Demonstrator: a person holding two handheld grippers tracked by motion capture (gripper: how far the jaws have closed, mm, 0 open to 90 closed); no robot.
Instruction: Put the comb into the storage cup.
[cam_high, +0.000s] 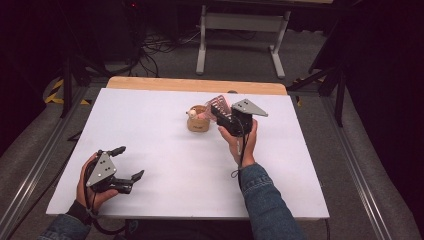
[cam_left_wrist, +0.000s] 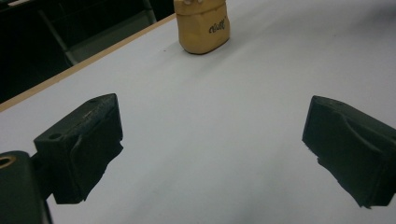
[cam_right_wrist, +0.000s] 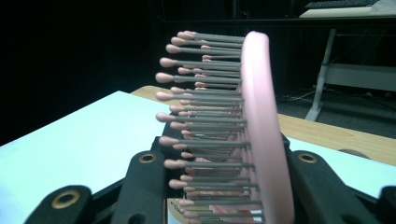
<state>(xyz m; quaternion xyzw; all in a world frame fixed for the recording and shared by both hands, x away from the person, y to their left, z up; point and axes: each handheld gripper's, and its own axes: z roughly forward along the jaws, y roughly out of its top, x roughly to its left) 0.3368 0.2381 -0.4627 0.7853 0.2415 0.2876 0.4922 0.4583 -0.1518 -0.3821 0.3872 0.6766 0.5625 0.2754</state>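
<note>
One hairbrush (cam_right_wrist: 254, 130), pink, clamped in right gripper (cam_high: 226, 116), held just beside tan holder (cam_high: 198, 122) mid-table; judged: pick-up done, placing into holder left. Left gripper (cam_high: 126, 165) idle near table's front-left corner, jaws wide, nothing between. Small item (cam_high: 192, 113) already in holder may crowd entry.

Dark room; grey floor (cam_high: 165, 70); white table (cam_high: 150, 125)

This looks like a recording lab or studio rather than a home. A white-topped desk (cam_high: 165, 150) stands on grey carpet among black curtains, with metal rails (cam_high: 30, 175) on the floor beside it. Tangled cables (cam_high: 150, 50), yellow-black hazard tape (cam_high: 55, 92) and a second table's white frame (cam_high: 240, 30) fill the dark background.
</note>
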